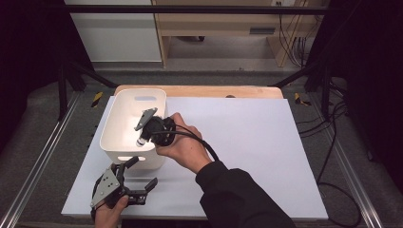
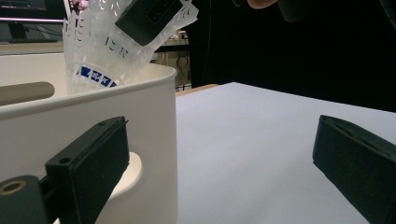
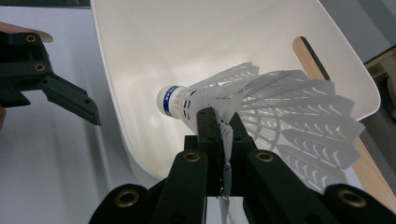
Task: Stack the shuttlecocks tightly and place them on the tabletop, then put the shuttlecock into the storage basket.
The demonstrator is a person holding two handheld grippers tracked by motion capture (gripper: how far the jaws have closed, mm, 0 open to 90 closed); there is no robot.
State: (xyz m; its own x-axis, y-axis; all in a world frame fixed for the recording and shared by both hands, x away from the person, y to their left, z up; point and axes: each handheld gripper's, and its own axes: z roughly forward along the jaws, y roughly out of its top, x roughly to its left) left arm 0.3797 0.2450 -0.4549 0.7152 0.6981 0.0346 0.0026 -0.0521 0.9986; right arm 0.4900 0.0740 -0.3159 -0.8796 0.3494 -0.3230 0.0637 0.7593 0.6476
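L tongs (image 1: 135, 179) sat low at the near-left of the desk (image 1: 247, 142), on the white sheet, held by a hand (image 1: 110, 213) coming in from the bottom edge. Jaws were spread wide, nothing betw them. In the L gripper view one jaw stood right by the near wall of the white bin (image 2: 93, 116), the other well out over bare sheet; touching the bin or not, can't tell.

White bin (image 1: 124, 142) stood just beyond the L tongs, at the left of the sheet, handle slots in its end walls.

R tongs (image 1: 142, 135) were over the bin's open top, reached in from the right by the R hand (image 1: 183, 145) w/ a dark sleeve behind it and a cable looping off. Jaws were clenched on the shuttlecock (image 3: 261, 107), pinching the edge of its white plastic skirt. Shuttlecock (image 2: 107, 42) was above the bin interior, cork w/ blue band pointing down into the bin, skirt flaring back toward the tongs. Not touching the bin floor as far as visible.

Right half of the sheet was bare. Wood desk edge showed beyond the sheet.
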